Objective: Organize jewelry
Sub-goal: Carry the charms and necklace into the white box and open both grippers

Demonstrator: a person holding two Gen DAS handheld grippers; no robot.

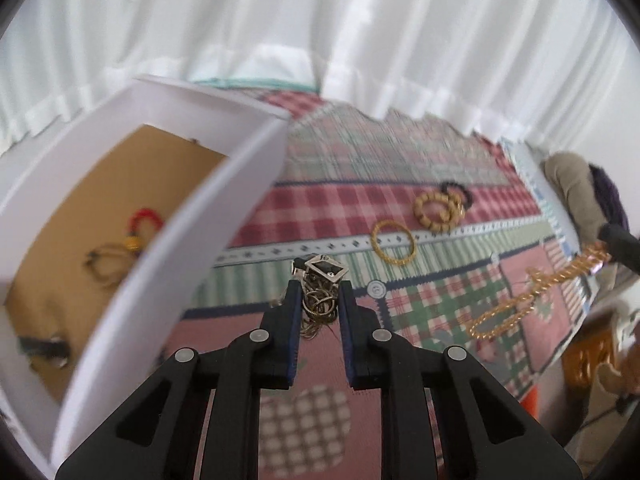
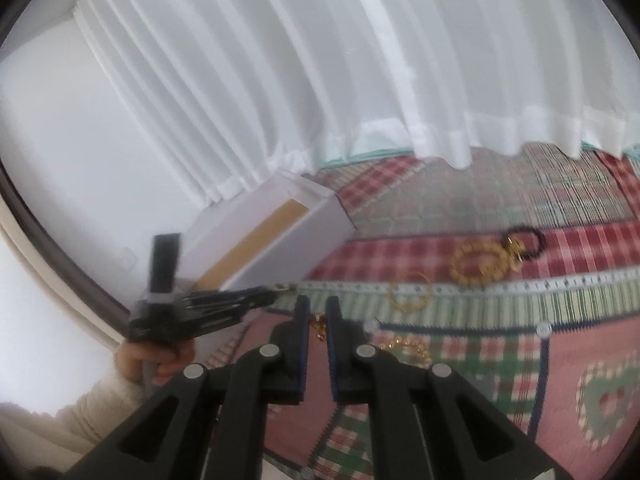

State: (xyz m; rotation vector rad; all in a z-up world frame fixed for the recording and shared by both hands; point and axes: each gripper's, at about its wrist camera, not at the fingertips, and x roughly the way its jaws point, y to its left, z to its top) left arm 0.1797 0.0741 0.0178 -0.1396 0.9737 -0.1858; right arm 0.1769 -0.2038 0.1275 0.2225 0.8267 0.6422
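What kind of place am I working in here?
Likely a home bedroom: a patchwork quilt covers the surface, white curtains hang behind it, and jewelry goes into a white box.

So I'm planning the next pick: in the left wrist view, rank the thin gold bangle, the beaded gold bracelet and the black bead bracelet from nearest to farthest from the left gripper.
From the left gripper, shut on a silver chain bundle:
1. Thin gold bangle, just ahead to the right.
2. Beaded gold bracelet, further right behind it.
3. Black bead bracelet, farthest, partly hidden behind the beaded one.
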